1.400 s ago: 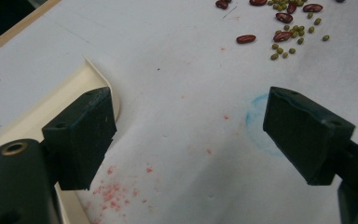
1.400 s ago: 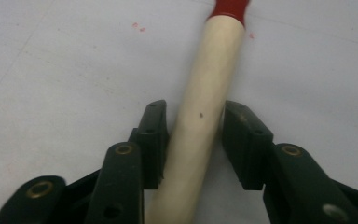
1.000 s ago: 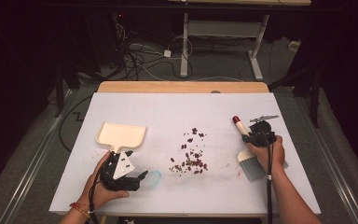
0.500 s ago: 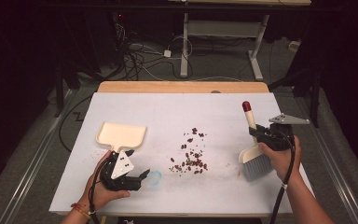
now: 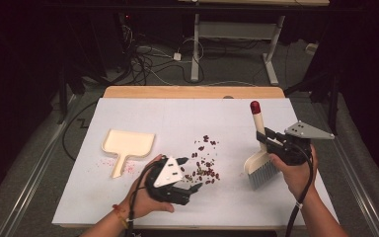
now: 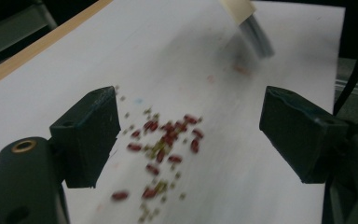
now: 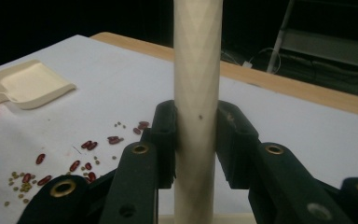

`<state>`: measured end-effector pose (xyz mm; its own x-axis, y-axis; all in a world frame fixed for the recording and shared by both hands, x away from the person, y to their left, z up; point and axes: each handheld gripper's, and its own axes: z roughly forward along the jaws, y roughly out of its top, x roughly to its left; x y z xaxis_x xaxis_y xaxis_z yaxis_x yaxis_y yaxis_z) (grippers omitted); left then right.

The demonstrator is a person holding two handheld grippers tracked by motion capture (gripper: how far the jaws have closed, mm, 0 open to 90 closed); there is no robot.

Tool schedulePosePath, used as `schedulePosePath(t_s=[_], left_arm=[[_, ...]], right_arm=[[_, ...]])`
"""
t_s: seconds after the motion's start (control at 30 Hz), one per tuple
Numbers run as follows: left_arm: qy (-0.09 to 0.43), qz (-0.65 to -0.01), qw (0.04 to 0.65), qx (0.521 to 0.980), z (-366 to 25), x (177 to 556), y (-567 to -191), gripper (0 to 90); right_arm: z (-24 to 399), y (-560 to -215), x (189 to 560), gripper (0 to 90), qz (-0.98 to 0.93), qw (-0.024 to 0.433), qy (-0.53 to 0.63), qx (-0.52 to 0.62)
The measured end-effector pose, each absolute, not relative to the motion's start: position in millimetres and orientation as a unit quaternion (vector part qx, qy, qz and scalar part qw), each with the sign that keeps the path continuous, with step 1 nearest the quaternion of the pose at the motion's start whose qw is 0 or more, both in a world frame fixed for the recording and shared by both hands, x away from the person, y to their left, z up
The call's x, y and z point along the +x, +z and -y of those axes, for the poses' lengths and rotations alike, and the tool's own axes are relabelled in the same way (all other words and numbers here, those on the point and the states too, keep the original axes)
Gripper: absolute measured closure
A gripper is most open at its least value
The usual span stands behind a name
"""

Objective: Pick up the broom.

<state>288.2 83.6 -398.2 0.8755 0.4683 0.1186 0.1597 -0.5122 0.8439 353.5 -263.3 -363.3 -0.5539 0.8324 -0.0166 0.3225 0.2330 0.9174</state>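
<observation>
Red beans and small green ones (image 5: 205, 167) lie scattered mid-table, and they also show in the left gripper view (image 6: 165, 140) and the right gripper view (image 7: 81, 165). My left gripper (image 5: 191, 175) hovers just left of them, its jaws (image 6: 186, 126) wide apart with nothing between them; they have just been closing a little. A cream dustpan (image 5: 126, 144) lies flat further left, apart from that gripper. My right gripper (image 5: 266, 137) is shut on the cream handle (image 7: 196, 93) of a hand brush (image 5: 260, 165), which has a red tip and grey bristles that hang to the right of the beans.
White sheet covers the table (image 5: 143, 113), with a wooden edge (image 5: 192, 92) at the far side. Faint pink specks lie beside the dustpan handle (image 5: 101, 160). Cables and desk legs (image 5: 195, 49) stand on the floor beyond the table.
My left gripper moved right, from beside the dustpan handle to the edge of the beans. My right gripper lifted the brush off the table and tilted its handle upright.
</observation>
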Motion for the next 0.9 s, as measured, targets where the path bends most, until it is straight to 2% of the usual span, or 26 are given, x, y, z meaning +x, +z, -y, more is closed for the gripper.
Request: schedulePosePath(t_s=[0.23,0.47,0.5,0.57,0.6,0.83,0.9], left_arm=[[0.139,-0.152,0.481,0.852,-18,292,-387,20.2],[0.141,-0.161,0.487,0.847,14,296,-391,23.0],[0.135,-0.166,0.492,0.844,15,299,-392,29.2],[0.125,-0.171,0.500,0.840,15,304,-396,31.9],[0.125,-0.170,0.502,0.838,14,306,-398,37.6],[0.124,-0.179,0.517,0.828,9,311,-401,48.6],[0.140,-0.177,0.513,0.828,8,311,-401,52.4]], right_arm=[[245,-354,337,70.8,-0.732,0.287,0.498,0.366],[226,-353,320,70.8,-0.727,0.288,0.519,0.344],[225,-352,317,70.8,-0.726,0.290,0.523,0.340],[221,-350,313,70.8,-0.724,0.292,0.528,0.335],[218,-350,309,70.8,-0.724,0.293,0.531,0.328],[207,-352,304,70.7,-0.730,0.287,0.536,0.312],[202,-351,300,70.6,-0.733,0.291,0.535,0.304]])
